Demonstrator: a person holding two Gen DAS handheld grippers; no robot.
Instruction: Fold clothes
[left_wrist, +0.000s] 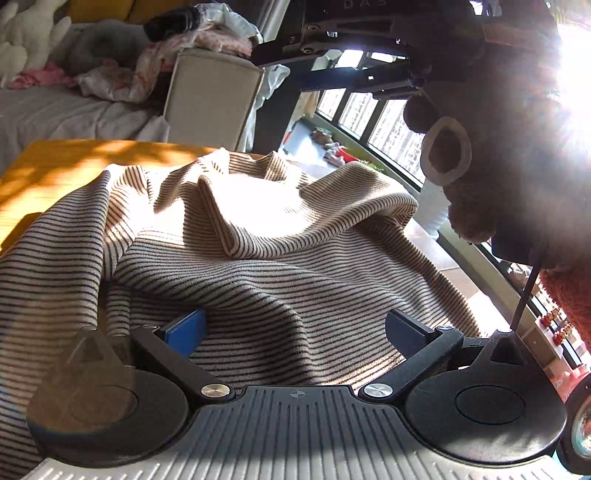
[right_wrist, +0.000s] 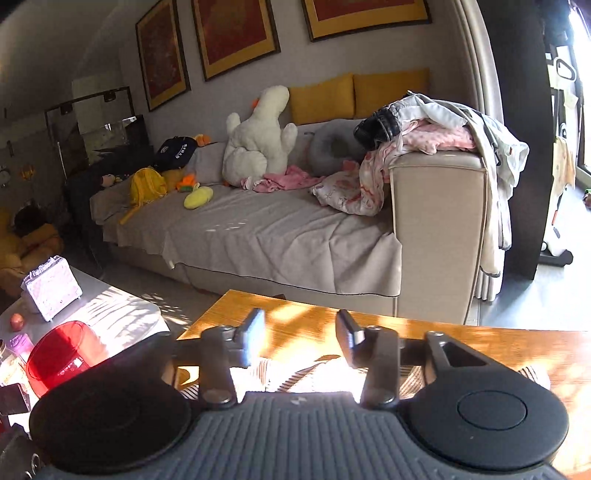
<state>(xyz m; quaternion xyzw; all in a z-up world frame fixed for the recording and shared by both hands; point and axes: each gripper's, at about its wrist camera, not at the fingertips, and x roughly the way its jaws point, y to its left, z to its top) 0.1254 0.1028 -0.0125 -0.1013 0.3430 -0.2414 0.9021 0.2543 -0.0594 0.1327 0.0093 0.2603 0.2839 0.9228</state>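
While sunlight falls across a wooden table (left_wrist: 55, 166), one striped sweater (left_wrist: 258, 258) lies rumpled over it, a fold of the cloth raised at its middle. The left gripper (left_wrist: 295, 328) hangs low and tilted down over the near part of the garment, its two blue-padded fingers (left_wrist: 186, 332) spread wide with striped cloth lying slack between them, gripping nothing. The right gripper (right_wrist: 301, 336) reaches in beside it, seen overhead in the left wrist view with a fuzzy brown sleeve (left_wrist: 517, 166) behind; in its own view it points out over the table's far edge, jaws parted and empty, the sweater's striped edge (right_wrist: 280, 376) just beneath them. Beyond stands one grey sofa (right_wrist: 258, 229) carrying one white plush toy (right_wrist: 258, 140), two yellow cushions (right_wrist: 321, 98) and a heap of clothes (right_wrist: 436, 125) on its armrest. Three framed pictures (right_wrist: 232, 33) hang above.
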